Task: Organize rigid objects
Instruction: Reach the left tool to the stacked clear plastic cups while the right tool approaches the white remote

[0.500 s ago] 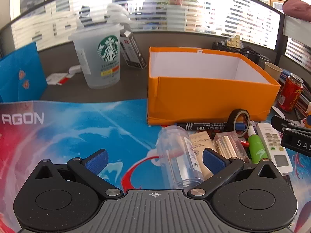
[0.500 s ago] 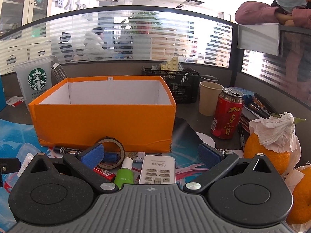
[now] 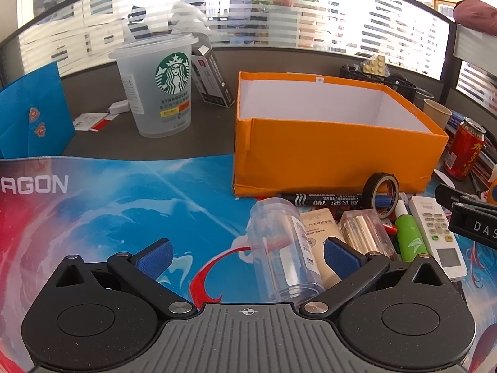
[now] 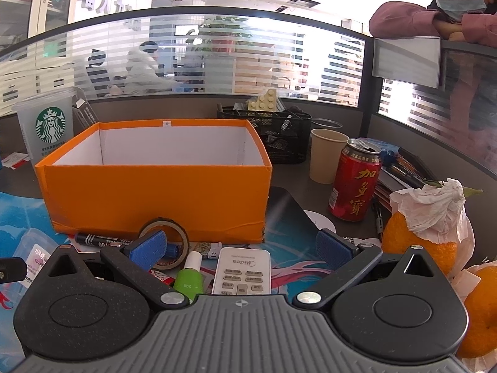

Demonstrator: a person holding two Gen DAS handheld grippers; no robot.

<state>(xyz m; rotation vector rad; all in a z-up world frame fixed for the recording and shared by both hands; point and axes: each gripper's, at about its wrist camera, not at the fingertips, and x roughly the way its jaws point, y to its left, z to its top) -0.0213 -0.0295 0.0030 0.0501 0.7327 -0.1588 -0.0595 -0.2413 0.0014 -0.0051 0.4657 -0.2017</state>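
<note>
left tongs (image 3: pixel 247 253): spread wide, nothing gripped; angled down over the near mat, the clear tube lying partly between the pads but untouched
right tongs (image 4: pixel 240 245): spread wide, empty; hovering over the remote and the green bottle
box: orange box (image 4: pixel 155 192) open, white inside, looks empty from what shows; sits at the far edge of the mat (image 3: pixel 124 205) on the table
loose items: pile just near side of the box front wall: black marker (image 3: pixel 316 199), tape roll (image 3: pixel 381 192) standing on edge against it, clear tube (image 3: pixel 284 248), beige carton (image 3: pixel 320 230), gold case (image 3: pixel 363 231), green bottle (image 3: pixel 409 236), white remote (image 3: pixel 436 233)
progress: judged not started, nothing in the box yet
risk 1: clear tube is round and slick, a pinch off-centre could squirt it out or roll it away on the mat
risk 2: items packed touching; closing on one may nudge neighbours, tape roll could tip or roll
risk 3: both tongs working the same pile, right tool already at the right edge of the left view, could collide
risk 4: red can (image 4: pixel 354 183) open-topped, right of the box, a wide swing could knock it and spill
bystander: person leaning on the partition far right, not involved
</note>
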